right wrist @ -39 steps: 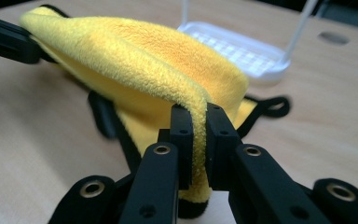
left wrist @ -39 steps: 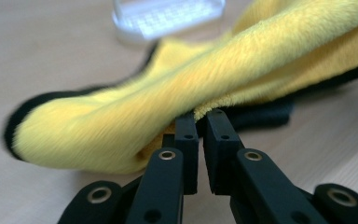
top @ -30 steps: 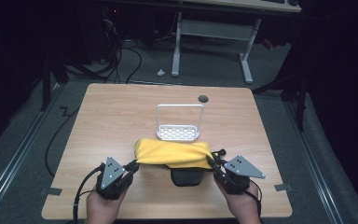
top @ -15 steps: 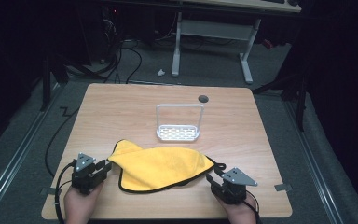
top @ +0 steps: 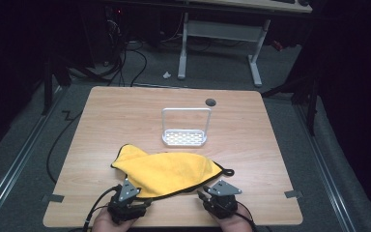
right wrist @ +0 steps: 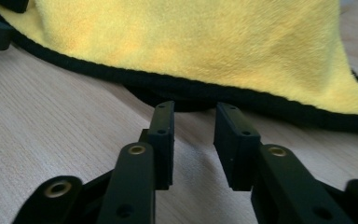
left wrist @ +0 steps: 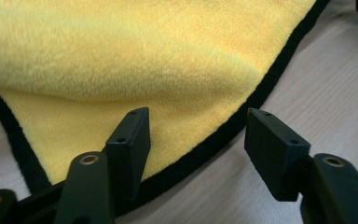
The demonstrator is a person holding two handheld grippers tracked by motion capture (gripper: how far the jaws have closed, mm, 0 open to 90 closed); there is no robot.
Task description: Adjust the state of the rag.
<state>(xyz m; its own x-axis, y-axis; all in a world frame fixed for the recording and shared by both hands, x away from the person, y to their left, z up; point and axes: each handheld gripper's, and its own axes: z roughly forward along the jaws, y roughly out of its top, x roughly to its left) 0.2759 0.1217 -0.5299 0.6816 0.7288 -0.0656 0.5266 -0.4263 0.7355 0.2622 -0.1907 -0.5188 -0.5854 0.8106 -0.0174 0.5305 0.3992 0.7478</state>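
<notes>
Left gripper (left wrist: 193, 135) low at the table edge, jaws released astride yellow cloth (top: 171, 171) hem, right gripper (right wrist: 193, 126) released, cloth just ahead

Both your grippers sit low at the table's near edge.
Your left gripper (top: 136, 195) has its jaws spread wide; your right gripper (top: 204, 195) holds its jaws narrowly parted, gripping nothing.

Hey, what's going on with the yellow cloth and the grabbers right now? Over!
Left gripper open at cloth edge. Right gripper open, just short of it. Yellow cloth lying loose on table. White rack behind, clear of it.
</notes>
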